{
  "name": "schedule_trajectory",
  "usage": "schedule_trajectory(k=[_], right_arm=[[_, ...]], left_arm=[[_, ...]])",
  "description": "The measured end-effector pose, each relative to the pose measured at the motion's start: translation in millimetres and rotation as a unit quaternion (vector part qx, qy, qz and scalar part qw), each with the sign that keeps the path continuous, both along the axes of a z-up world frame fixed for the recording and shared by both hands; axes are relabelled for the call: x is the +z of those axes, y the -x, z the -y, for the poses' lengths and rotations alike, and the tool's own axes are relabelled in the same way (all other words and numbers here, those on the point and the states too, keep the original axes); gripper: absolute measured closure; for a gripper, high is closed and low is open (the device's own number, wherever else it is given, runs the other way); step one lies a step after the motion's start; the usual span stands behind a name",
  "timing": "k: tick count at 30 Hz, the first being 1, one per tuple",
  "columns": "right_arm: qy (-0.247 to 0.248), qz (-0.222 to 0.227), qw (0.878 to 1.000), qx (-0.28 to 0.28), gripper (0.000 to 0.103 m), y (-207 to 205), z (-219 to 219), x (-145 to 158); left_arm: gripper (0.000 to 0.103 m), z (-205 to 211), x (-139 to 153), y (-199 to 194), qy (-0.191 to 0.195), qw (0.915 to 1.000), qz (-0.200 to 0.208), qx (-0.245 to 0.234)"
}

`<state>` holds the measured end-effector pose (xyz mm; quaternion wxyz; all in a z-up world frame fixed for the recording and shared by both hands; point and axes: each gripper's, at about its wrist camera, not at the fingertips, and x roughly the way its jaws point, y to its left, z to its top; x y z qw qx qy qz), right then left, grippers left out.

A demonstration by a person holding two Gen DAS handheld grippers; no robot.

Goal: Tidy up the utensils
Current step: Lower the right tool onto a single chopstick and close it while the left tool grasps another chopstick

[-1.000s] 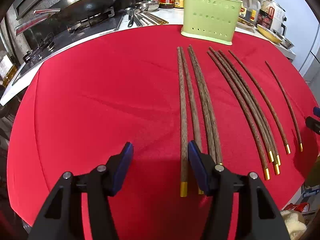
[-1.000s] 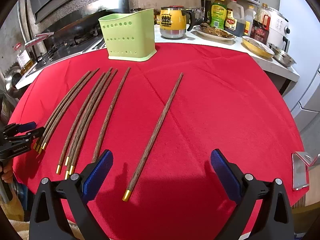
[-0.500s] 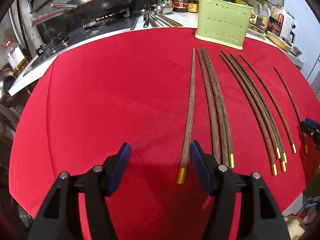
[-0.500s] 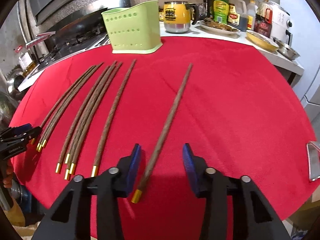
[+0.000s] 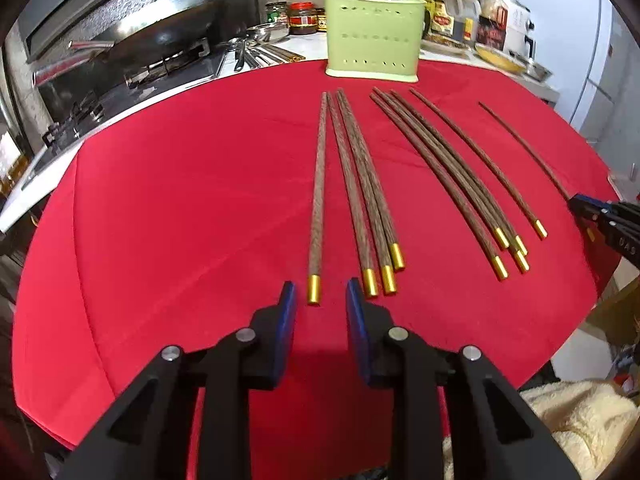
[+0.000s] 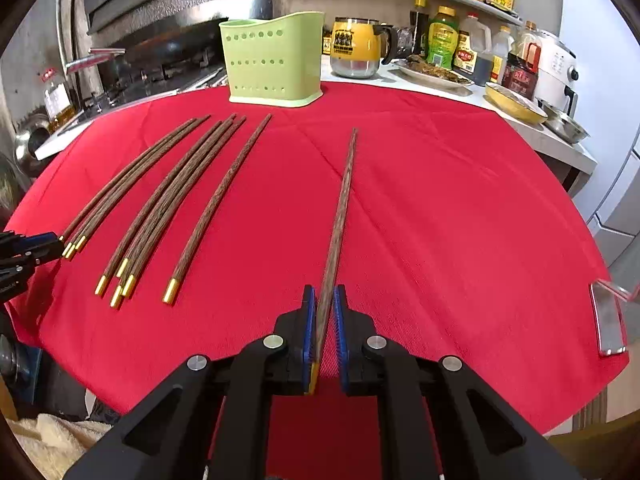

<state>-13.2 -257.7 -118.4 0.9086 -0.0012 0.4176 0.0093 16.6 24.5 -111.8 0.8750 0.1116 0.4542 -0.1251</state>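
Several brown chopsticks with gold ends lie side by side on the red tablecloth (image 5: pixel 180 200), tips toward a green perforated utensil holder (image 5: pixel 374 54) at the back. My left gripper (image 5: pixel 320 284) is closing; the gold end of the leftmost chopstick (image 5: pixel 319 184) lies just between its blue fingertips, which do not touch it. A group of three chopsticks (image 5: pixel 364 184) lies right beside it. My right gripper (image 6: pixel 325 290) is closing too, with its pads on the gold end of a lone chopstick (image 6: pixel 344 200) that points at the holder (image 6: pixel 272 60). A single chopstick (image 6: pixel 222 196) lies to the left.
A stove with a wok (image 5: pixel 160 40) stands at the back left. A yellow mug (image 6: pixel 356 48), bottles and dishes fill the counter behind. A metal object (image 6: pixel 608 320) lies at the table's right edge. A cream towel (image 5: pixel 580 420) sits below the front edge.
Both grippers' jaws have narrowed. The right one moved in over the lone chopstick's gold end and closed on it. The left one shifted until the leftmost chopstick's end sits at its fingertips.
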Motion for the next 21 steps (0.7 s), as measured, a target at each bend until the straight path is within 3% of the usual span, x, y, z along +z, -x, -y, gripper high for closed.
schedule_trajectory(k=[9, 15, 21], right_arm=[[-0.035, 0.028, 0.999, 0.024, 0.087, 18, -4, -2], [-0.013, 0.036, 0.999, 0.027, 0.072, 21, -12, -3], [-0.021, 0.032, 0.999, 0.019, 0.073, 30, -5, -3]], left_arm=[[0.08, 8, -1, -10, -0.004, 0.9999, 0.004, 0.011], [0.081, 11, -3, -13, -0.003, 0.9999, 0.016, 0.004], [0.093, 22, -4, -8, -0.026, 0.9988, 0.035, -0.02]])
